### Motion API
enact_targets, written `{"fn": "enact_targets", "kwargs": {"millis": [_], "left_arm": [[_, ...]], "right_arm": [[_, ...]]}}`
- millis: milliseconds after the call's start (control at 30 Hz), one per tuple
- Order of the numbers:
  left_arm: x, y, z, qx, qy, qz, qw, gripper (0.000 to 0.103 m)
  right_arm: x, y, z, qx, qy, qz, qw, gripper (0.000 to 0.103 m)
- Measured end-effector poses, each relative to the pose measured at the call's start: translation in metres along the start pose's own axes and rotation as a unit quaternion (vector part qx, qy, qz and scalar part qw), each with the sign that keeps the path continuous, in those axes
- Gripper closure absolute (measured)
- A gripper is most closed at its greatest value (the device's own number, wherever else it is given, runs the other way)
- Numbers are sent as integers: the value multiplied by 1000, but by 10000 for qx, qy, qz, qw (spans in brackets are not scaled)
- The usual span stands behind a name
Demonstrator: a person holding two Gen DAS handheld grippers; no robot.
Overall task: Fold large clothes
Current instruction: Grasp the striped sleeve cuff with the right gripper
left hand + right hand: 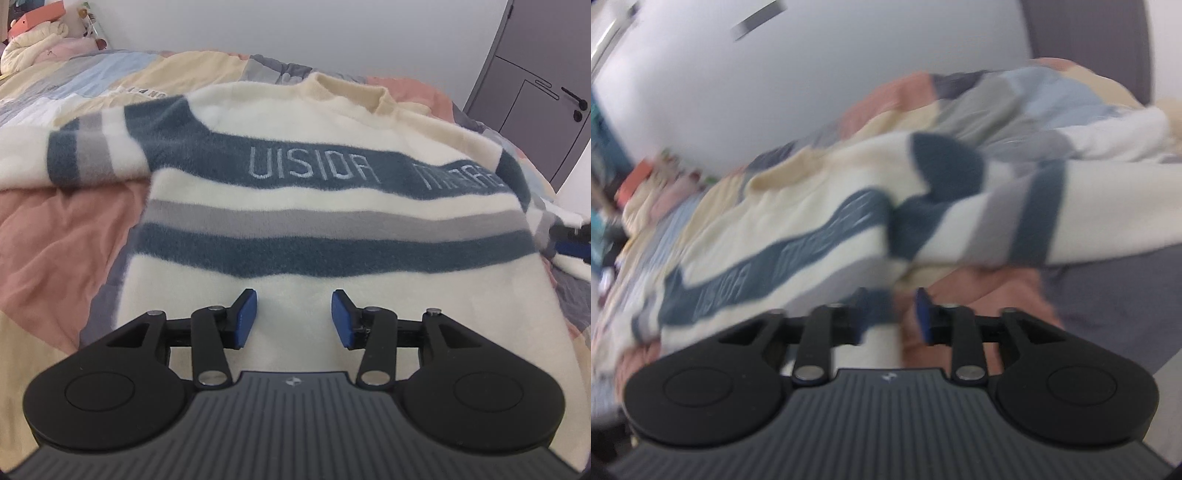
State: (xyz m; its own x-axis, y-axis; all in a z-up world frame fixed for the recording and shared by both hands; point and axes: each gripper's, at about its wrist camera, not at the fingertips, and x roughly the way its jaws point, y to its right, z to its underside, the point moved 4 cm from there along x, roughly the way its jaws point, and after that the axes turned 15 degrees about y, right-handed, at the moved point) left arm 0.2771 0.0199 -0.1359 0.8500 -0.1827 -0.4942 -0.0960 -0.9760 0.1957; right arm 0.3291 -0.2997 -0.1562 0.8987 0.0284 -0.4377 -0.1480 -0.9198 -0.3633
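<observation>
One cream sweater (pixel 317 229) with dark teal and grey stripes lies spread front-up on a patchwork quilt (pixel 55 229) of pink, beige, grey and pale blue blocks. Pale lettering runs along its widest teal band, and its beige collar (pixel 351 92) points away from the left wrist camera. One sleeve (pixel 96 151) stretches out to the left in that view; the other sleeve (pixel 1052 210) shows in the right wrist view, extended to the right across the quilt.

Just above the plain cream hem area sits the left gripper (pixel 293 319), its blue pads spread apart with nothing pinched between them, only fabric showing below the gap. The right gripper (pixel 890 314) appears in a blurred, tilted picture at the sweater's side edge near the armpit; its jaws stand apart, with the cloth's edge and pink quilt visible in the gap, and the pads do not seem to press on anything.

Beyond the bed stand a white wall (pixel 295 26), a grey door (pixel 539 92) with a black handle, and a heap of soft items (pixel 37 40) at the far corner.
</observation>
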Motion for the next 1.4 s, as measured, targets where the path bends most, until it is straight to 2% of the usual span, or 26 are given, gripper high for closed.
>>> {"fn": "enact_targets", "kwargs": {"millis": [100, 200, 333, 433, 533, 600, 700, 867, 933, 1000, 1067, 1100, 1133, 1333, 1400], "left_arm": [[-3, 8, 4, 226, -41, 20, 9997, 41], [-5, 13, 7, 244, -61, 119, 9996, 37], [-5, 14, 8, 224, -55, 122, 9997, 36], [-4, 14, 8, 165, -80, 144, 9997, 34], [-4, 16, 9, 193, -64, 192, 9996, 31], [-4, 16, 10, 205, -37, 195, 9996, 30], [-5, 15, 11, 156, -29, 193, 9997, 30], [-4, 16, 11, 177, -11, 183, 9997, 29], [-5, 16, 11, 161, -14, 190, 9997, 29], [-6, 17, 12, 126, -15, 210, 9997, 29], [-8, 17, 12, 94, -5, 219, 9997, 29], [-9, 18, 13, 75, -1, 214, 9997, 29], [-10, 18, 14, 45, 7, 213, 9998, 28], [-12, 15, 16, -327, 74, 286, 9990, 28], [-11, 13, 16, -444, 68, 277, 9986, 28]], "right_arm": [[7, 28, -14, 425, 184, 269, 9986, 34], [20, 61, -24, 858, 309, 606, 9940, 28], [40, 99, -19, 1514, 208, 813, 9849, 27], [52, 124, -11, 2308, 205, 632, 9707, 25], [59, 146, -11, 2838, 477, 421, 9568, 27], [59, 162, -11, 3296, 764, 321, 9405, 27], [49, 175, -13, 3401, 1106, 427, 9329, 29], [23, 187, -4, 3972, 1017, 617, 9100, 29], [9, 195, 1, 4065, 998, 856, 9042, 28], [-6, 209, 11, 4381, 1016, 1149, 8858, 29], [-16, 228, 20, 5113, 1357, 930, 8435, 28], [-19, 238, 21, 5350, 1538, 843, 8264, 28], [-20, 245, 19, 5415, 1686, 787, 8198, 28], [-19, 270, 8, 5121, 2163, 995, 8253, 28], [-22, 276, 0, 4777, 2325, 1123, 8397, 29]]}}
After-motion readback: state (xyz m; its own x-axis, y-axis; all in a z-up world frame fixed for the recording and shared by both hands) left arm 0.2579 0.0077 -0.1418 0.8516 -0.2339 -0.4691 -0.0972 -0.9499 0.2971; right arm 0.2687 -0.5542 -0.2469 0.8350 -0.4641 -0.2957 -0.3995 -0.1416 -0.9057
